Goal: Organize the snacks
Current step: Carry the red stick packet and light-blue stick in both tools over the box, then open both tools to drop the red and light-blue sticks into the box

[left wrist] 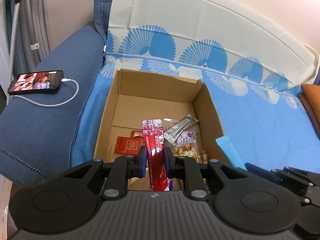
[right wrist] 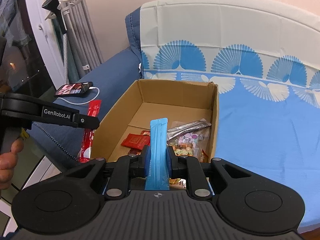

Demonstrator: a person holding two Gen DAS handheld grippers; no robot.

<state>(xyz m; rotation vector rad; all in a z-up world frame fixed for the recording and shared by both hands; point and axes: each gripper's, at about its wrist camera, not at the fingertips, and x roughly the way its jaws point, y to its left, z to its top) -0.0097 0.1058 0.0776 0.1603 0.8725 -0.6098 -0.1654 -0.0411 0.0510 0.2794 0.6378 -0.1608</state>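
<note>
— So, what does the left gripper (left wrist: pixel 155 156) have?

— A long red snack stick (left wrist: pixel 155 146), pinched between its blue pads (left wrist: pixel 142 158). The stick points forward over the near edge of the cardboard box (left wrist: pixel 210 108). In the right wrist view the same red stick (right wrist: pixel 89 132) shows outside the box's left wall, under the left gripper's black arm.

— And the right gripper (right wrist: pixel 158 156)?

— Its fingers are closed on a light blue snack stick (right wrist: pixel 158 140), which stands up between the pads and reaches over the box's near edge. From the left wrist view, that blue stick (left wrist: pixel 228 150) sits just beyond the box's right wall.

— What lies inside the box?

— A flat red packet (left wrist: pixel 128 146) on the floor toward the left, another reddish packet partly under it, a silver wrapper (left wrist: pixel 178 130) lying tilted on top of a clear bag of mixed snacks (left wrist: pixel 186 146) at the right wall. The far half of the floor is bare cardboard.

— Where does the box sit?

— On a sofa seat covered by a blue cloth with fan patterns (left wrist: pixel 260 112). A phone (left wrist: pixel 36 83) rests on the dark blue armrest (left wrist: pixel 50 124) to the left, screen lit, with a white cable (left wrist: pixel 68 98) plugged in.

— Anything else?

— An orange cushion (left wrist: pixel 312 98) at the right edge, and grey curtains (right wrist: pixel 80 30) beyond the armrest.
</note>
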